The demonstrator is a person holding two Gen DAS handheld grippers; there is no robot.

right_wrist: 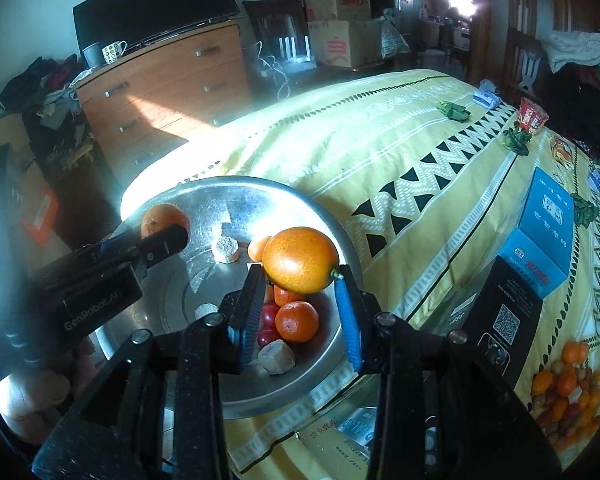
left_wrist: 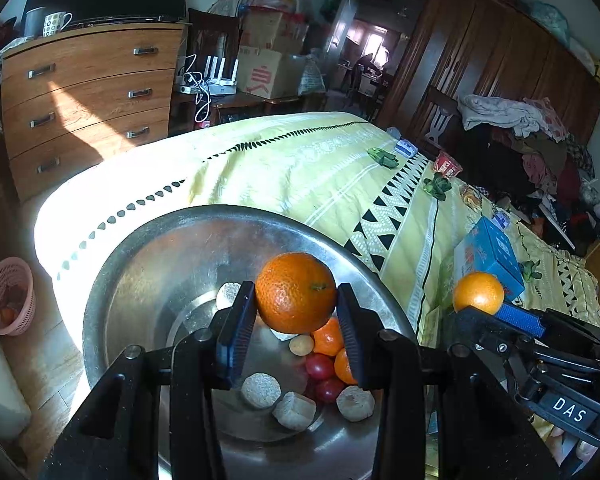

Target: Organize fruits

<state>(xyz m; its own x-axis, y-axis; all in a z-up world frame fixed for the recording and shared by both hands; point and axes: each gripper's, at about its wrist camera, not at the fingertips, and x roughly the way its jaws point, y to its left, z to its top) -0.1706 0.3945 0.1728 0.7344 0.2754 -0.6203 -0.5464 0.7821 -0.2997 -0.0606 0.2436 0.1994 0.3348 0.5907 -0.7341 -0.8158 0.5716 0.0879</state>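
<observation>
Left gripper (left_wrist: 296, 320): clamped on a dark orange (left_wrist: 295, 292), pads pressed on both its sides, held above the metal bowl (left_wrist: 140, 264).
Right gripper (right_wrist: 300, 300): clamped on a paler orange (right_wrist: 302, 260), also held over the bowl, nearer its right rim.
Bowl: stood on the bed (left_wrist: 300, 160), close to the corner; inside lay small oranges (right_wrist: 297, 321), red cherry tomatoes (left_wrist: 320, 366) and pale rough lumps (left_wrist: 261, 390).
Other fruit: a mixed pile (right_wrist: 566, 392) waited on the bed at lower right of the right view, well apart from the bowl.
Step in hand: probably lowering both oranges into the bowl.
How to do well: better to go down low before opening, since an orange rolls easily on steel and could crush the tomatoes; better to aim for the bare left part of the bowl floor; better to release one, then the other, so that the two grippers stay clear of each other.
Risk: bowl near the bed edge on soft cloth, so a push on the rim might tip it.
Hidden: bowl's near rim and part of its floor covered by the gripper bodies in both views.
Hard to tell: what the pale lumps were; how high each orange hung over the fruit below.
Cut off: the fruit pile, by the frame edge.
</observation>
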